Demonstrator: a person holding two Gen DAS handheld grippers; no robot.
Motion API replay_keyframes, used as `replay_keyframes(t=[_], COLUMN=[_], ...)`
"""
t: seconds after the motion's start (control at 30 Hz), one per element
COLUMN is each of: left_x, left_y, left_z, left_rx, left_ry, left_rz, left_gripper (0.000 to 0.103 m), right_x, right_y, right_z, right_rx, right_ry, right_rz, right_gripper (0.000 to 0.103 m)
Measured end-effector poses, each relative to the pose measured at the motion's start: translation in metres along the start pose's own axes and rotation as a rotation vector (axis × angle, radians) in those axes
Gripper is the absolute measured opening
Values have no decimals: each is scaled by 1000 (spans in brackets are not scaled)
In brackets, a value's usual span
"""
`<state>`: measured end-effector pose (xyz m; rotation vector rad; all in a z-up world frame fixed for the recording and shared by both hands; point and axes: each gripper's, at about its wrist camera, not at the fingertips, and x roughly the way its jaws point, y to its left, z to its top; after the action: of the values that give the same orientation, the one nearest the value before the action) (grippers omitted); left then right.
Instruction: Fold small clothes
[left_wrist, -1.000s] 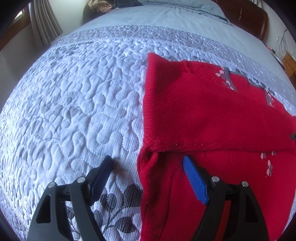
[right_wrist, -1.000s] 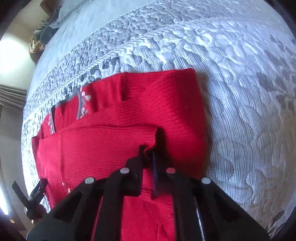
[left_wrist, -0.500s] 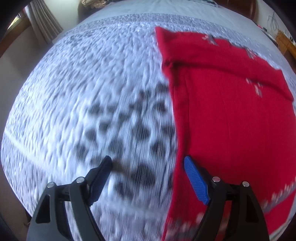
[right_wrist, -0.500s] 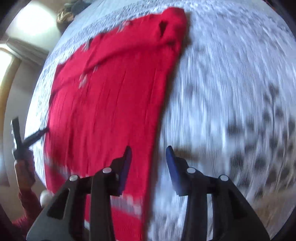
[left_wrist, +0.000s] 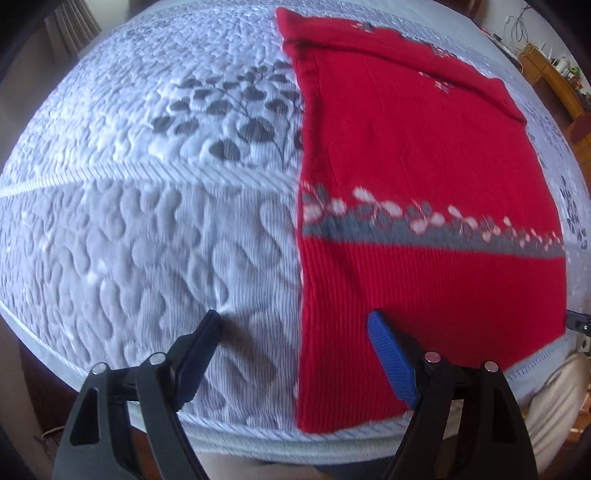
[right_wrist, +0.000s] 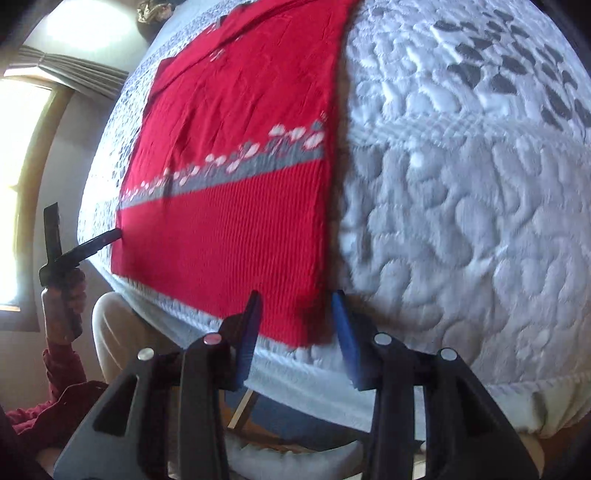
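We see the red sweater (left_wrist: 424, 177) lying flat on the gray quilted bed cover (left_wrist: 147, 221). Its long way runs away from us, with the ribbed hem at the near bed edge. Our left gripper (left_wrist: 295, 343) is spread wide and holds nothing. Our right gripper (right_wrist: 297, 325) is spread too, holding nothing, over the hem's corner. We see no words to read.

text: none readable | labels: none | numbers: none | signs: none
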<state>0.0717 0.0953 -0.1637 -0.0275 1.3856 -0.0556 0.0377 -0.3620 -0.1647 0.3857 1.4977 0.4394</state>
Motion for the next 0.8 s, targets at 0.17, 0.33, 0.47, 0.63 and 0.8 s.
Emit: replay_keyframes(t=[0.17, 0.33, 0.47, 0.63, 0.8], left_x=[-7, -14, -38, -66, -55], left_y=[0, 7, 23, 33, 43], left_z=[-13, -23, -17, 27, 93], left_rx=[-4, -68, -136, -174, -200], left_ry=[3, 24, -24, -125, -164], left_rz=[-27, -150, -265, -318, -323], left_gripper=[35, 4, 4, 4, 4], right_x=[8, -9, -35, -60, -64], right_y=[5, 18, 23, 28, 24], right_z=[-2, -1, 12, 57, 110], right_rx=[3, -33, -31, -17, 20], right_ry=[2, -37, -89, -150, -169], right_rz=[36, 87, 180, 237, 237], right_gripper=[9, 8, 8, 8, 8])
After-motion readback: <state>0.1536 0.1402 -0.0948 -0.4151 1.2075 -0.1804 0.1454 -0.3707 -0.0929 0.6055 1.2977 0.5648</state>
